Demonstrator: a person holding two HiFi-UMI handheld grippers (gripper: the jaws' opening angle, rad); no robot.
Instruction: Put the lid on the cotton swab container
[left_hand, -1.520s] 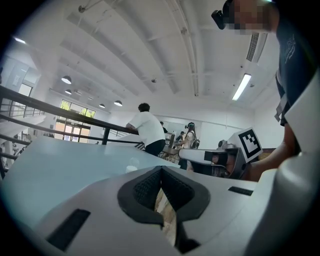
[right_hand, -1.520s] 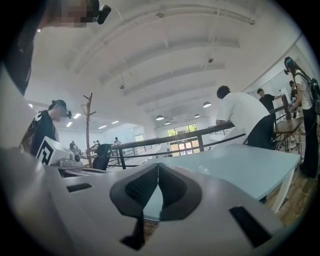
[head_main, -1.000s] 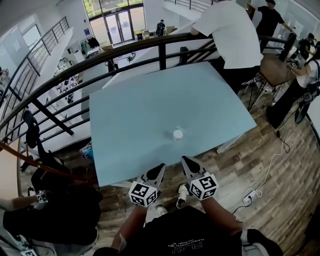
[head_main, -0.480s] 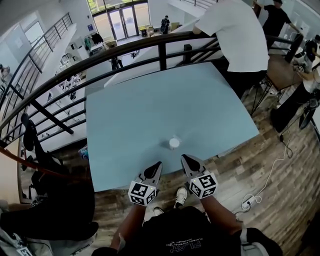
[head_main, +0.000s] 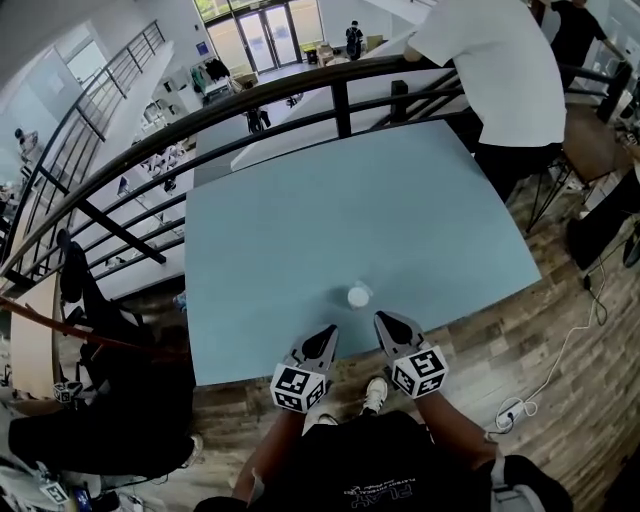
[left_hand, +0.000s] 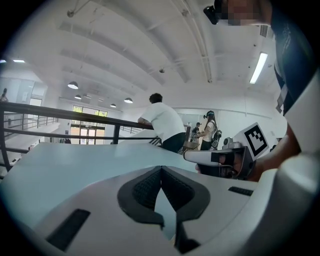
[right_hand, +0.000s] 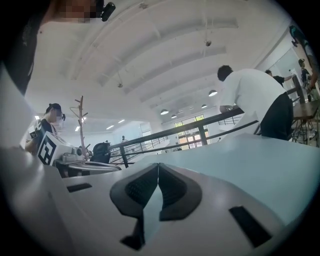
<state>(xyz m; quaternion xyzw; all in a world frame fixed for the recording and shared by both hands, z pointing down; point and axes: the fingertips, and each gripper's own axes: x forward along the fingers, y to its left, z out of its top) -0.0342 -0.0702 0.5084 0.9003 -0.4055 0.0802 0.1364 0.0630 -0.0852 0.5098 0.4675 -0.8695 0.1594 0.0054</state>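
Note:
A small white round cotton swab container (head_main: 358, 296) stands on the light blue table (head_main: 330, 210), close to its near edge. I cannot tell a lid apart from it. My left gripper (head_main: 328, 332) is just short of it on the left, over the table's near edge, shut with nothing in it. My right gripper (head_main: 383, 319) is just short of it on the right, also shut and empty. In the left gripper view the dark pads (left_hand: 150, 187) meet tip to tip. The right gripper's pads (right_hand: 172, 189) meet the same way. Neither gripper view shows the container.
A black railing (head_main: 250, 110) runs along the table's far and left sides. A person in a white shirt (head_main: 495, 70) leans on it at the far right corner. Wooden floor (head_main: 530, 340) with cables lies to the right, and a seated person (head_main: 90, 420) is at the lower left.
Both grippers have moved forward over the table's near edge, and the gap to the container has shrunk. Both stayed shut.

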